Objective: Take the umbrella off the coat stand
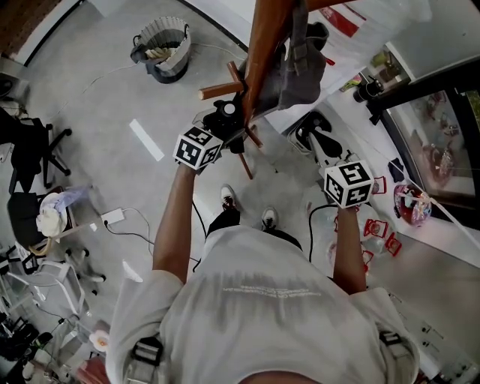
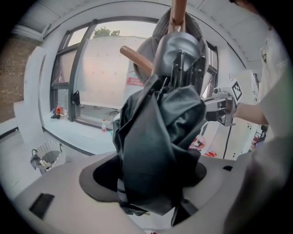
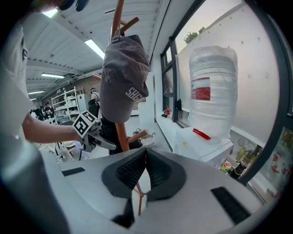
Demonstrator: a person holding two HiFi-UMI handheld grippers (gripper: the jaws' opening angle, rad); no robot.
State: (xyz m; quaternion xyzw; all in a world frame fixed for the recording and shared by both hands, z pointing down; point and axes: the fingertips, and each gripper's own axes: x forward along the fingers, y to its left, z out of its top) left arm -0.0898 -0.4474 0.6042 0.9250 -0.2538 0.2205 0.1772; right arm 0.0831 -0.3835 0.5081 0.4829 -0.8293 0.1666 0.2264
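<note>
The folded black umbrella [image 2: 155, 146] hangs against the wooden coat stand [image 2: 178, 13], its metal top beside a wooden peg [image 2: 135, 57]. My left gripper [image 2: 149, 172] is shut on the umbrella's bunched fabric, which fills the gap between its jaws. In the head view the left gripper [image 1: 225, 120] is up against the stand's pole [image 1: 262, 45], below a grey cap [image 1: 300, 67]. My right gripper [image 3: 146, 153] is shut with nothing in it, pads touching. It hangs to the right of the stand [image 3: 120, 128], apart from it, and faces the cap [image 3: 121, 77].
A large water bottle [image 3: 213, 87] stands on a white dispenser by the window. On the floor are a wicker basket [image 1: 163, 49], a cable with a power strip [image 1: 112, 217] and an office chair [image 1: 30, 150]. A cluttered ledge [image 1: 412, 202] runs along the right.
</note>
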